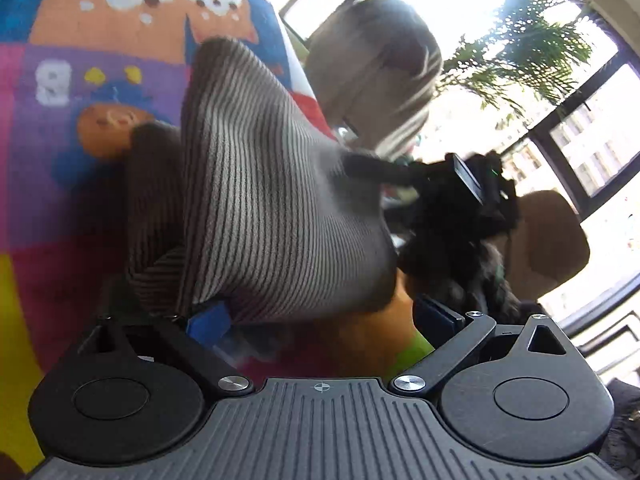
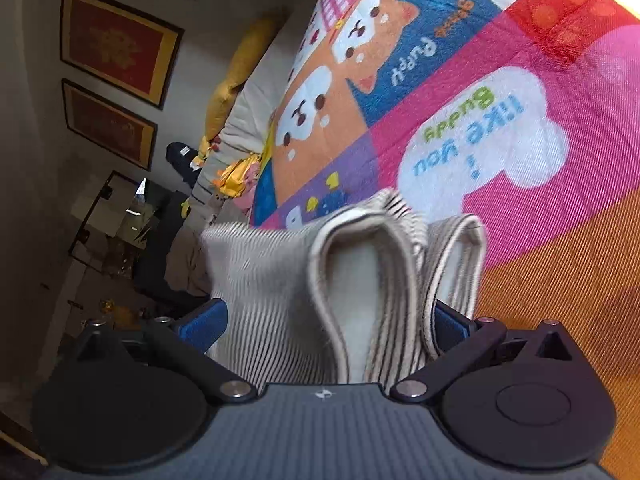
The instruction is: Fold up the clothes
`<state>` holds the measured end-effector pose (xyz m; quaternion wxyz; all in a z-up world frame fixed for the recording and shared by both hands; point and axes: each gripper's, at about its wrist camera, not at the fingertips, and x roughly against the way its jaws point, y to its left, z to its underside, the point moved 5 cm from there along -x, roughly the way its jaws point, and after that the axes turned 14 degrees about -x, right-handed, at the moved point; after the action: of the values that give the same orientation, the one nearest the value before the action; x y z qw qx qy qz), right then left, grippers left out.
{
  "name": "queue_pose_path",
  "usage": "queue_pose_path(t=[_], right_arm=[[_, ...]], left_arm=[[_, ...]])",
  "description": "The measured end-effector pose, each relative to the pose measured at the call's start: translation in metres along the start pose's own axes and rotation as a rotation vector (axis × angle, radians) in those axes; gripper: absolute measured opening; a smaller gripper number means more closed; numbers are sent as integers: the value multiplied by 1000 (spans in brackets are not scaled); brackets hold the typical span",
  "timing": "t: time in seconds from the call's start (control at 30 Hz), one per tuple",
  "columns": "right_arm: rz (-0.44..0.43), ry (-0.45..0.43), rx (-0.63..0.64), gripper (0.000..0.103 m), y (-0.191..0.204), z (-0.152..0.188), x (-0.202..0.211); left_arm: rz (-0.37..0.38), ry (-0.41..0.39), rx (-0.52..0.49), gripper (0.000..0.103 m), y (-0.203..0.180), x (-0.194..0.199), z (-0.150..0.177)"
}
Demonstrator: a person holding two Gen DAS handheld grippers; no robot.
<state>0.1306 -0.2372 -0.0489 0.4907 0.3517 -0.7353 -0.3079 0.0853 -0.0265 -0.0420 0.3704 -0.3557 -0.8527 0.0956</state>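
Striped garment [image 1: 256, 208] held off the blanket [image 1: 80, 80] by both grippers, one at each end, probably so the cloth hangs taut for a fold. Left gripper [image 1: 320, 316]: blue pads [image 1: 208, 320] stand apart with cloth bunched against the near one; whether it is pinched, cannot tell. Right gripper [image 2: 332, 320] is clamped on a thick rolled hem (loops of it bulge out between the pads). Fabric: soft ribbed knit, thin grey and cream stripes, pale fleecy inside; drapes limply. The blanket is a quilted, bright cartoon print.
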Motion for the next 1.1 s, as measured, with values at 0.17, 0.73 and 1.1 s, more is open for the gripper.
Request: queue_pose_path(t=[0.17,0.73,1.1], right_arm=[[13,74,115,103,25,43,1],[31,-217,146,103,33,8,54],[22,21,309,103,64,79,-6]], left_arm=[[-236,-79,-27,99,41,9,-28],[-140,-49,110,100,54,5,-14],[-134,-81,74,100,75,1,-51]])
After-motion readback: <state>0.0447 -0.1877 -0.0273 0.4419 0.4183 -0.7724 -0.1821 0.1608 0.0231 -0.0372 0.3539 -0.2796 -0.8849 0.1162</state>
